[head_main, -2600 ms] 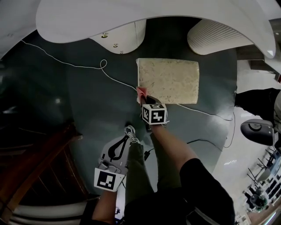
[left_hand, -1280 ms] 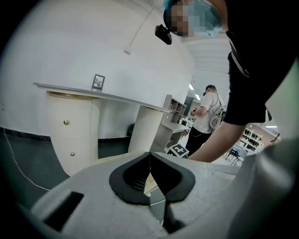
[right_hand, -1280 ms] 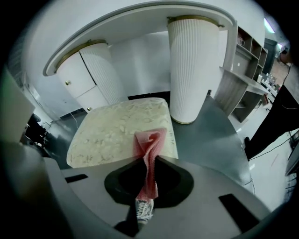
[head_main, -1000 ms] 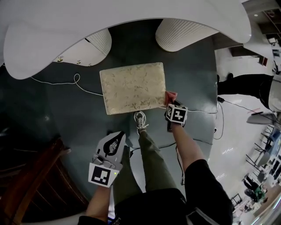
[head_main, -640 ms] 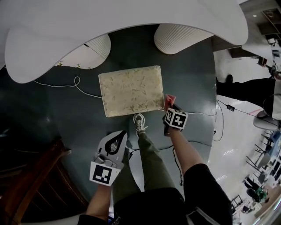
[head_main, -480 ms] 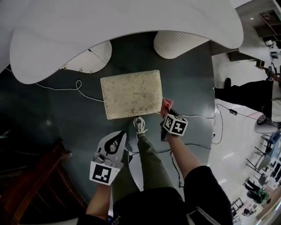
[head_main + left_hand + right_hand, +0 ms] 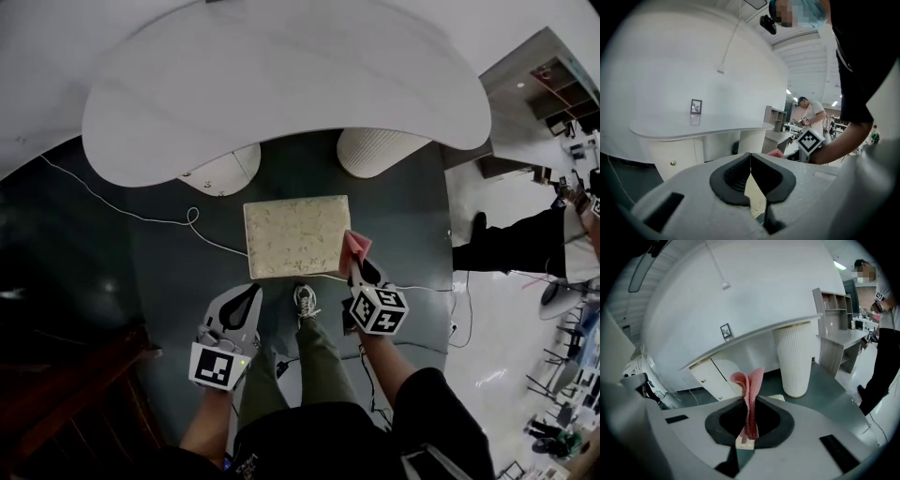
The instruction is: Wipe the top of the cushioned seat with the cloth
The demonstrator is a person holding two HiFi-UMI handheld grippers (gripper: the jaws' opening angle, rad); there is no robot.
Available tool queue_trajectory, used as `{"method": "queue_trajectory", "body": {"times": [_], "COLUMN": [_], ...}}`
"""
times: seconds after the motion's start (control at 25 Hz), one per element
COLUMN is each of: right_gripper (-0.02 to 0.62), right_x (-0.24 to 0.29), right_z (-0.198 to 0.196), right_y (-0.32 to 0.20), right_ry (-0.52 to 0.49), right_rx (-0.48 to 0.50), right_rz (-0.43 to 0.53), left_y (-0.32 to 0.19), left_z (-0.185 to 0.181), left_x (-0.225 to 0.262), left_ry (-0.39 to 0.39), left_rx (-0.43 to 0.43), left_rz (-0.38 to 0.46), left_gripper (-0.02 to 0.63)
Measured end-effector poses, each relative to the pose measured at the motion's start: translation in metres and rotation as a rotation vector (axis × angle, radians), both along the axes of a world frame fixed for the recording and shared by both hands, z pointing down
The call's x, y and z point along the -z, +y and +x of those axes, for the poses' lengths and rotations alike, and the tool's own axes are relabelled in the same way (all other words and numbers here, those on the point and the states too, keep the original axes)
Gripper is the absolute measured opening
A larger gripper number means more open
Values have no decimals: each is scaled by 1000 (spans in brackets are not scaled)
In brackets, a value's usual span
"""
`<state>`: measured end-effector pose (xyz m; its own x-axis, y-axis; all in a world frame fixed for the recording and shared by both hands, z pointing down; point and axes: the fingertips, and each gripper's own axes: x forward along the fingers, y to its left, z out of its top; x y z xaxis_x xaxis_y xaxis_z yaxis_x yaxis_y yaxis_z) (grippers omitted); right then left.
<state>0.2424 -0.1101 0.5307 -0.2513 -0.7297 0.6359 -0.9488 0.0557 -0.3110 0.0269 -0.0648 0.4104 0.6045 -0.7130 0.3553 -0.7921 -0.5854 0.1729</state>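
Jaws of the right gripper (image 7: 362,272) pinch a folded pink cloth (image 7: 354,247) right of centre in the head view, touching the right edge of the cream patterned rectangular cushioned seat (image 7: 296,236); the left gripper (image 7: 249,294) hangs lower left of it. Left gripper view: jaws together, empty. Right gripper view: jaws clamped on the upright cloth, centre frame.

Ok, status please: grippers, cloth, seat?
Left gripper shut, empty. Right gripper shut on pink cloth, beside cushioned seat's right edge. Nothing lying on seat top.
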Motion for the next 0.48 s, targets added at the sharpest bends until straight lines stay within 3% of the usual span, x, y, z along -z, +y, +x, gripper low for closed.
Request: {"method": "queue_trajectory", "body": {"times": [0.28, 0.48], "right_gripper": [26, 26], "right_x": [108, 150], "right_z": [-54, -107], "right_y": [14, 34], "right_ry": [-4, -36], "right_rx": [111, 161], "right_rz": [175, 256], "left_y": [19, 38], "left_z": [-42, -77], "left_x": [56, 74], "left_ry": [-22, -30], "left_rx": [24, 37], "left_rz": [82, 132], "left_gripper": [18, 18]}}
